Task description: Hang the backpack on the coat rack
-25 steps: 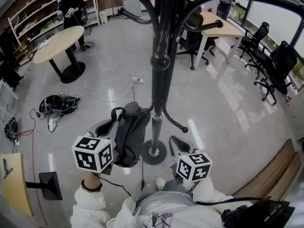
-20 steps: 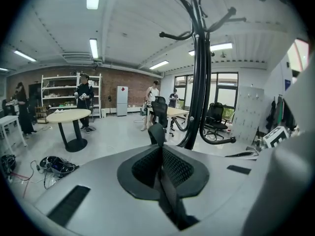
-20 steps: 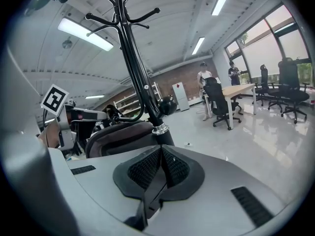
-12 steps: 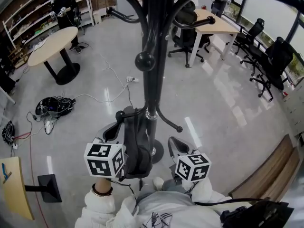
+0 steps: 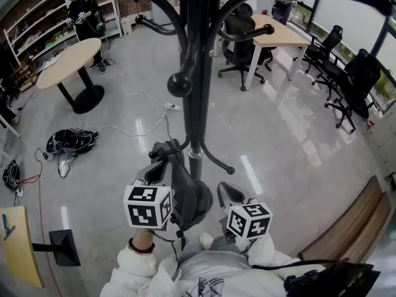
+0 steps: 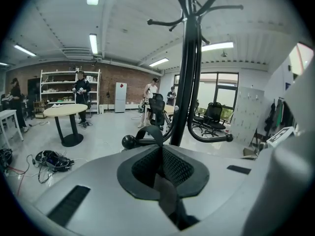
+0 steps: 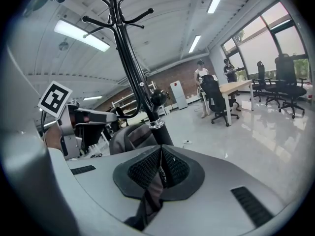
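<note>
The black coat rack (image 5: 197, 104) rises in the middle of the head view. A dark grey backpack (image 5: 185, 187) hangs close against its pole, low down. Its top loop (image 6: 152, 131) lies over a lower hook arm that ends in a ball (image 6: 129, 141). My left gripper (image 5: 156, 171) is shut on a backpack strap (image 6: 166, 195) just left of the pole. My right gripper (image 5: 226, 193) sits right of the pole, also shut on a strap (image 7: 150, 200). In the right gripper view the backpack body (image 7: 129, 136) bulges beside the pole (image 7: 142, 97).
The rack's round base (image 5: 207, 198) stands on a glossy grey floor. Cables and a dark bundle (image 5: 71, 140) lie at left near a round table (image 5: 65, 57). Desks and office chairs (image 5: 352, 85) are at the back right. A person (image 5: 83, 8) stands by the shelves.
My left gripper has carried the backpack rightward, up against the pole, and its loop has reached the lower hook. The right gripper has barely shifted.
</note>
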A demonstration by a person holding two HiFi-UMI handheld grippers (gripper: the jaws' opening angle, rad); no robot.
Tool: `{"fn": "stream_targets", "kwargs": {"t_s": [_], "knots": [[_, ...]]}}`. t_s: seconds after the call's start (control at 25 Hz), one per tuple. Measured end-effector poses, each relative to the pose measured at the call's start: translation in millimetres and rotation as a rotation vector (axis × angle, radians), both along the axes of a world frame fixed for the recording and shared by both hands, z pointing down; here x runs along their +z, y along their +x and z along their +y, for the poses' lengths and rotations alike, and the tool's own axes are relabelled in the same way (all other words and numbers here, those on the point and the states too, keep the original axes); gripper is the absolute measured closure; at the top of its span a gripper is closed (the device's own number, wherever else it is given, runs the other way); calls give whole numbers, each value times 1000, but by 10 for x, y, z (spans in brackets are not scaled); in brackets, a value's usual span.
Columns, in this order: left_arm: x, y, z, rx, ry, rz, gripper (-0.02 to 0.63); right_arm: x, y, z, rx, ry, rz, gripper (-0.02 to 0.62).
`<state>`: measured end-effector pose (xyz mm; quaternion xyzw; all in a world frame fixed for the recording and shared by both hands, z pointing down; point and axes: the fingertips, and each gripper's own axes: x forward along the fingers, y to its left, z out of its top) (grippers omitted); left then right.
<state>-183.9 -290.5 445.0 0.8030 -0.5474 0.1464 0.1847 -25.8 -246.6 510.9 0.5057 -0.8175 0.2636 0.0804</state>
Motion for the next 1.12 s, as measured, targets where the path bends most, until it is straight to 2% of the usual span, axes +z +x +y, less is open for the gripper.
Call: {"fn": "stream_targets", "kwargs": {"t_s": [0.8,1.12], "knots": [[305,211,-158,-5,-37,-25,592,87,309,78,55,-17,-4,581],[372,244,-177,-9,-36,-18,592,121,264,140,51,-24,-7,581]]}}
